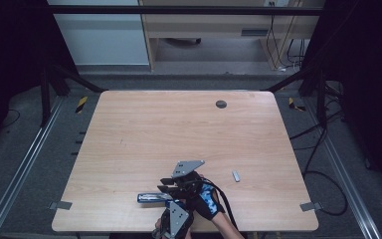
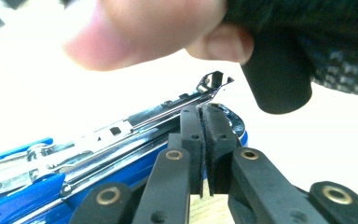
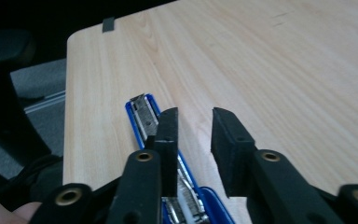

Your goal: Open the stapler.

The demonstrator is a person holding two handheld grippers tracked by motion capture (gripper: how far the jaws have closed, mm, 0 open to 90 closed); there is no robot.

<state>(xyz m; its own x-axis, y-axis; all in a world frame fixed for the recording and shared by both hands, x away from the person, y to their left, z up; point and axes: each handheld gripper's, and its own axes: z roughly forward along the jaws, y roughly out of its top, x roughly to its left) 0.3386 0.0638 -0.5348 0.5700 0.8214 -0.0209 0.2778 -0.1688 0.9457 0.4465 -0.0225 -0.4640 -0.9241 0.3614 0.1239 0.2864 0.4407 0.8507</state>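
We see the left gripper (image 2: 204, 140) with jaws pinched together beside the opened blue metal stapler (image 2: 74, 158) and the right gripper (image 3: 193, 140) gaping at its twelve o'clock end, so any nudge risks skidding it.

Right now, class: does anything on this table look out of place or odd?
Yes. The blue stapler near the front edge lies opened out flat, its metal staple channel exposed. A small strip of staples lies loose on the table, apart from it to the right.

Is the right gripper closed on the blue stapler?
No, in the right gripper view the right gripper has an open gap between its jaws, and the blue stapler lies beside its left jaw.
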